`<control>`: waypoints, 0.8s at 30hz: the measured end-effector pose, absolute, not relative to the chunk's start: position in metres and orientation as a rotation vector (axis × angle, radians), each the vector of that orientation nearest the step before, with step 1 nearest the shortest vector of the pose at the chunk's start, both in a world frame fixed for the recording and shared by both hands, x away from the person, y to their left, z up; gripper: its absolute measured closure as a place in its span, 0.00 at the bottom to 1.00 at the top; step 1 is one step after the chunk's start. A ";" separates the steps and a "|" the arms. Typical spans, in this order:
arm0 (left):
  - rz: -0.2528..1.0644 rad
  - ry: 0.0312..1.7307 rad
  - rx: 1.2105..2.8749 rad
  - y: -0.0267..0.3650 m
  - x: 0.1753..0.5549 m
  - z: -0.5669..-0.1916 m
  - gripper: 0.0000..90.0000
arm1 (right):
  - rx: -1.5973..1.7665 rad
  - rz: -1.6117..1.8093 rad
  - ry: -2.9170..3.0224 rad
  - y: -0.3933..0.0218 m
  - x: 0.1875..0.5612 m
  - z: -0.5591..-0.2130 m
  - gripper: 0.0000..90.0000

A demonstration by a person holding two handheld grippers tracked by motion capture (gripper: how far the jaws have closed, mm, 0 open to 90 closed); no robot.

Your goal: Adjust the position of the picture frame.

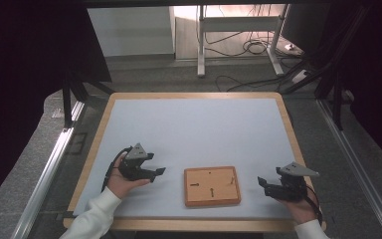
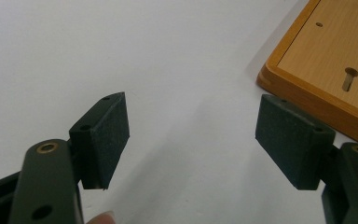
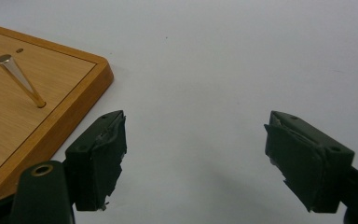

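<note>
A square wooden board (image 1: pixel 212 186) lies flat near the front of the white table (image 1: pixel 194 124), with small holes and short metal pegs on its face. My left gripper (image 1: pixel 157 168) rests to the left of the board, open, its jaws pointing toward it with nothing between them. In the left gripper view the left gripper (image 2: pixel 193 140) stands wide over bare table, and the board's corner (image 2: pixel 326 60) shows a peg (image 2: pixel 349 78). My right gripper (image 1: pixel 262 182) sits to the right of the board, open and holding nothing. In the right gripper view the board (image 3: pixel 28 107) carries an upright metal pin (image 3: pixel 21 79), left of the right gripper (image 3: pixel 193 154).
The table has a wooden rim (image 1: pixel 94 144). Metal rails (image 1: pixel 45 174) run along both sides on the floor. Beyond the far edge stand desk legs (image 1: pixel 200 40) and loose cables (image 1: pixel 251 47). A person's hands hold both grippers at the front edge.
</note>
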State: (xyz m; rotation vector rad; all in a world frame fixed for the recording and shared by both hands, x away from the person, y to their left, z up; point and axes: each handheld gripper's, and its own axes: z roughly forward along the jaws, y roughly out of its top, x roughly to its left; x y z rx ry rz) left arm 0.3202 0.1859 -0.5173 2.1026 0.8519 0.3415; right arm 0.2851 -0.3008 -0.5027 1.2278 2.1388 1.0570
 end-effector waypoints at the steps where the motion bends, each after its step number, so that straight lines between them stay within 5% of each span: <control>1: 0.344 0.851 2.103 0.186 0.320 -0.517 0.29 | 1.229 1.060 2.134 -0.302 0.284 -0.502 0.23; 24: 0.349 0.841 2.109 0.186 0.318 -0.518 0.28 | 1.129 1.128 2.229 -0.283 0.261 -0.496 0.44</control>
